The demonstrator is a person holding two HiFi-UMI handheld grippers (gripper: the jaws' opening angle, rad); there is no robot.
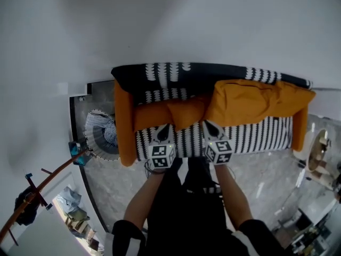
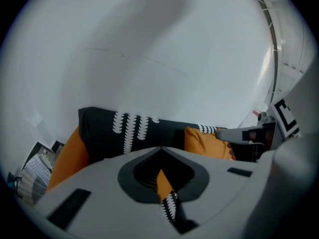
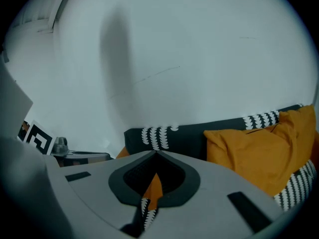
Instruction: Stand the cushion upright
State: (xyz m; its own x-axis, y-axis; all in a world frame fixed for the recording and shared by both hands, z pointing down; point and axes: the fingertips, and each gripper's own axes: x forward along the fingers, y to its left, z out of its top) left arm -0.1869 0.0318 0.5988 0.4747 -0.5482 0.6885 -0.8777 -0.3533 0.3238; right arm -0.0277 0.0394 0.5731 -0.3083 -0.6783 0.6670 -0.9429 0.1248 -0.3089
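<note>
My left gripper (image 1: 164,128) and right gripper (image 1: 209,126) are both closed and empty. The orange cushion (image 1: 168,113) lies low on the sofa (image 1: 256,135) seat, just beyond their tips, slightly left.

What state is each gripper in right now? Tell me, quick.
Left gripper: jaws closed, holding nothing.
Right gripper: jaws closed, holding nothing.

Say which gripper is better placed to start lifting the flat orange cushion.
Left, probably. The left gripper points at the front edge of the flat cushion; the right gripper sits at its corner beside the larger cushion. Both are shut and empty.
</note>
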